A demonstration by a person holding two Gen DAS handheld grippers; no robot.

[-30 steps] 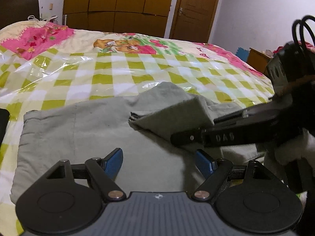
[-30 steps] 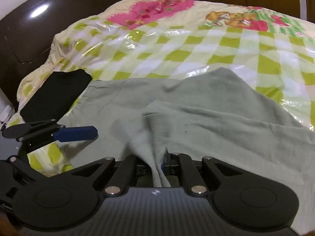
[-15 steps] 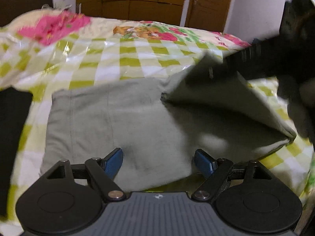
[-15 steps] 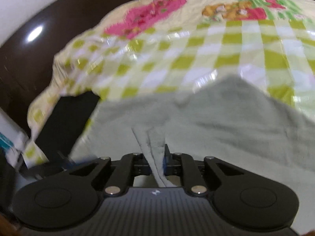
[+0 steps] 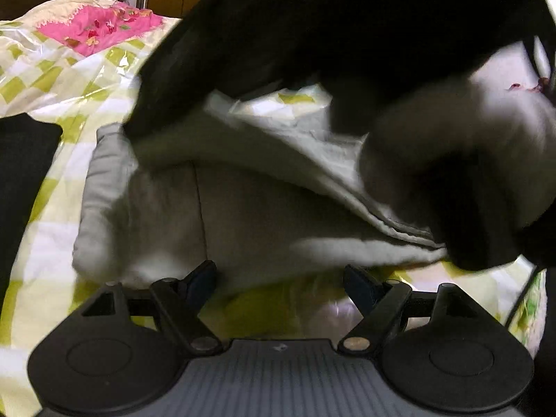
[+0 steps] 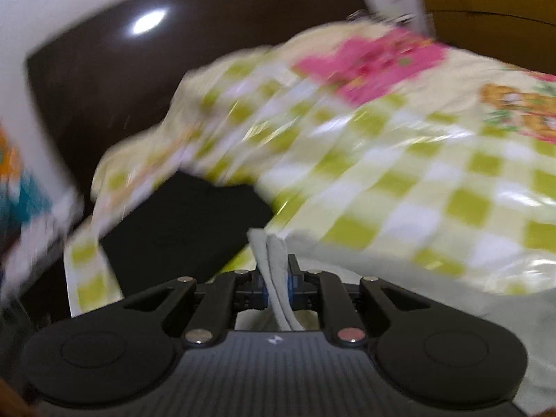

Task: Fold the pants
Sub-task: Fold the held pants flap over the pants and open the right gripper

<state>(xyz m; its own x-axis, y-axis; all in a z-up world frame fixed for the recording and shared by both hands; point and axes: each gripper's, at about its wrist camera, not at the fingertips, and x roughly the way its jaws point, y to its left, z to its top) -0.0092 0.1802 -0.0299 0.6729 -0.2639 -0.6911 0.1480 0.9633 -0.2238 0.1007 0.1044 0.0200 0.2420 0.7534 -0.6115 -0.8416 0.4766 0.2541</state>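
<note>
Grey pants (image 5: 264,215) lie on a checked bedspread (image 5: 38,80). My left gripper (image 5: 279,278) is open and empty, hovering at the pants' near edge. My right gripper (image 6: 276,278) is shut on a folded edge of the grey pants (image 6: 272,257). In the left wrist view the right gripper's dark blurred body (image 5: 312,34) crosses above the pants, carrying the upper layer over toward the waistband end at the left.
A black cloth (image 5: 21,173) lies on the bed at the left, also seen in the right wrist view (image 6: 180,222). A dark headboard (image 6: 104,69) stands beyond the bed's end. A pink patterned patch (image 5: 100,27) lies further up the bed.
My right gripper has swept left across the pants, dragging the held layer over the lower one. My left gripper has drawn back toward the pants' near edge.
</note>
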